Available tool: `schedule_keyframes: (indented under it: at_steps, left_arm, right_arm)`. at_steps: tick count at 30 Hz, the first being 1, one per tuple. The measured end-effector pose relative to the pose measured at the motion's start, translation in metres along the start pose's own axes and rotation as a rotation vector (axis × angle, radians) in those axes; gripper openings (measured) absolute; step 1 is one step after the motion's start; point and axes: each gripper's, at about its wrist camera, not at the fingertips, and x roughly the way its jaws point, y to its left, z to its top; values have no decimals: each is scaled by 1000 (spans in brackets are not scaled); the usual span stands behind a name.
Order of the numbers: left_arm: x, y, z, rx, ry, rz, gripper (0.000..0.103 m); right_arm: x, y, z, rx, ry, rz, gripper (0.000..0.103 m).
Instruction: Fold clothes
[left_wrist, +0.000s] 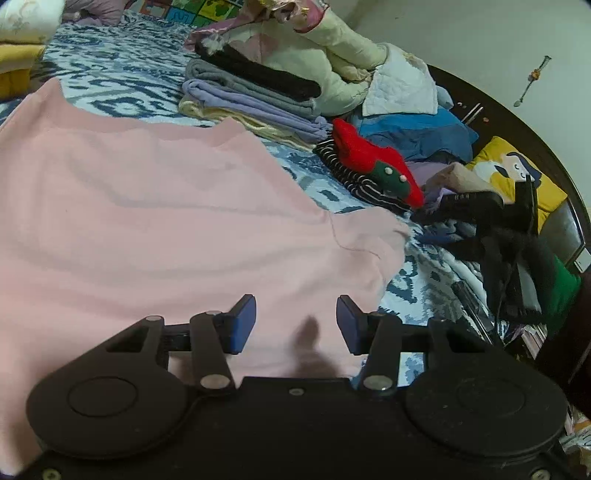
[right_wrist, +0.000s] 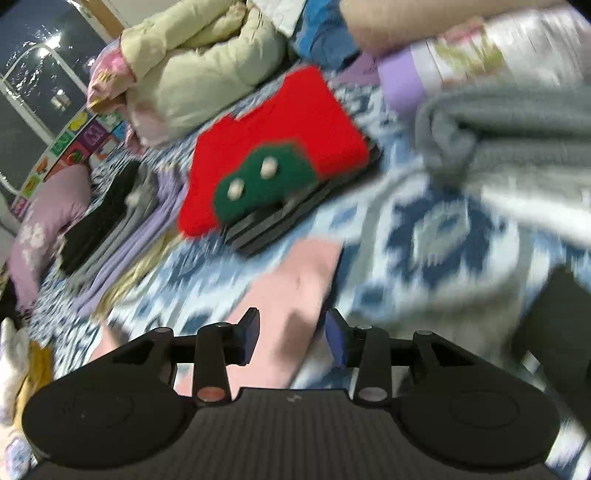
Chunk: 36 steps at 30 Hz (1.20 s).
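Left gripper (left_wrist: 295, 323): I see its jaws part open over the soft pink cloth (left_wrist: 147, 206), pinching nothing.
Right gripper (right_wrist: 293, 338): part open above my pink cloth's edge, holding nothing.
Writing: none I can read.

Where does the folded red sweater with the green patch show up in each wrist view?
Left wrist: red sweater right of centre, on a striped garment.
Right wrist: red sweater upper centre, on the same striped garment.
Shared landmark: pink garment.
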Motion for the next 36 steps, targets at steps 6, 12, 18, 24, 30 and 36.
schedule_keyframes:
  at_steps: [6, 12, 18, 24, 30, 36]
  left_arm:
    - [-10, -25, -7, 159, 14, -11, 47]
    - [-42, -42, -14, 183, 18, 12, 48]
    - [-81, -2, -9, -118, -18, 158, 48]
    - [-134, 47, -29, -465, -89, 304, 48]
    - [-134, 61, -53, -659, -60, 204, 48]
    - [-92, 42, -60, -660, -118, 189, 46]
  right_arm:
    - [-16, 3, -69, 76, 156, 172, 41]
    - [-23, 19, -126, 106, 242, 276, 41]
    - [-31, 24, -145, 174, 291, 354, 41]
    - [-30, 22, -170, 227, 336, 422, 41]
    - [-30, 21, -186, 260, 347, 465, 39]
    - [-23, 15, -186, 320, 314, 478, 28]
